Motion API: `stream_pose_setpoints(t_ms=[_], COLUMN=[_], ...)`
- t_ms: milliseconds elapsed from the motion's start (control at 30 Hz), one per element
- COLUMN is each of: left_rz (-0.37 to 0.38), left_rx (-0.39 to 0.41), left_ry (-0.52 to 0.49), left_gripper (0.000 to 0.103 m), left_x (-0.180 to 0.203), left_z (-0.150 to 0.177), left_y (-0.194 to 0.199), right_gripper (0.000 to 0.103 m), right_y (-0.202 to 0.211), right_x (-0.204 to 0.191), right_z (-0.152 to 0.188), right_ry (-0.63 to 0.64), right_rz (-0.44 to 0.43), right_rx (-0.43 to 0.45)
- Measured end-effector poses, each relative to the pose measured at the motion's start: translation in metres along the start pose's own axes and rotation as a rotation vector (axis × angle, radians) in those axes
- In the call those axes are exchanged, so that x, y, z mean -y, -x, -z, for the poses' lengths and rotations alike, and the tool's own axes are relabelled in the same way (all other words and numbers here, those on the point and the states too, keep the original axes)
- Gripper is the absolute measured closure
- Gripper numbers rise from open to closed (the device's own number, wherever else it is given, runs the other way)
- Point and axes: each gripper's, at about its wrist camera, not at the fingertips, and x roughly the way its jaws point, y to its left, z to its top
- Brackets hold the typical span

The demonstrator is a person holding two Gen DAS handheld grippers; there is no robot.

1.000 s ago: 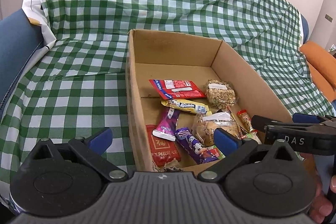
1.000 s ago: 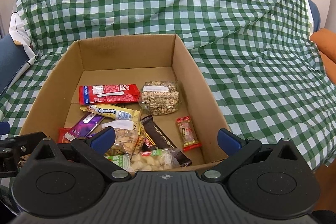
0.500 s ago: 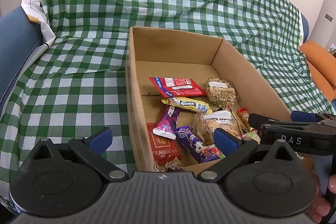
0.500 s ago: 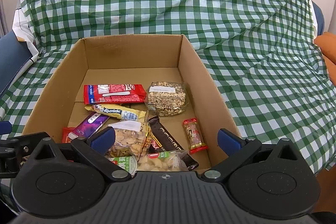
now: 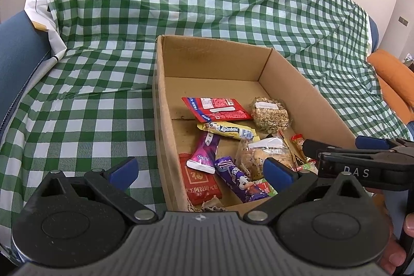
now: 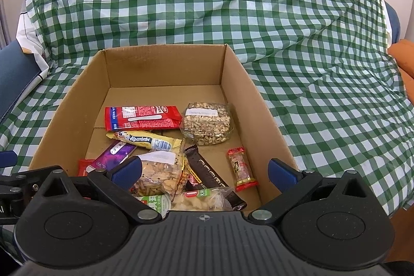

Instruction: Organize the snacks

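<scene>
Gripper [image 6: 204, 173] spread, checked cloth [image 6: 310, 43], cardboard box [image 6: 165, 64]

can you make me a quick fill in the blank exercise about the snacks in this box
1. The snacks lie inside a brown ____ box.
2. The yellow Alpenliebe candy stick lies just in front of the long ____ foil wrapper.
3. The cloth under the box is checked white and ____.
4. The jaws of the right hand-held gripper stand ____, holding nothing.

Missing words: cardboard; red; green; open
</scene>
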Motion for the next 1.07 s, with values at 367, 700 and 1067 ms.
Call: stream_pose_setpoints(t_ms=[367,700,1067], left_rz=[0.002,0.009,0.039], left_rx=[0.007,0.022,0.047], left_ry=[-0.005,-0.02,-0.012], left_gripper=[0.001,0.001,0.0], left_x=[0.002,0.004,0.0], left_z=[0.0,-0.002,-0.009], left_y=[0.001,-0.001,-0.004], right_gripper=[0.001,0.001,0.001], right_y=[0.0,0.001,0.023], right_x=[-0.001,0.0,0.02], right_z=[-0.002,-0.004,-0.018], right_ry=[-0.003,-0.027,-0.12], right_rz=[-0.01,-0.032,-0.002], right_rx=[0.003,0.018,0.172])
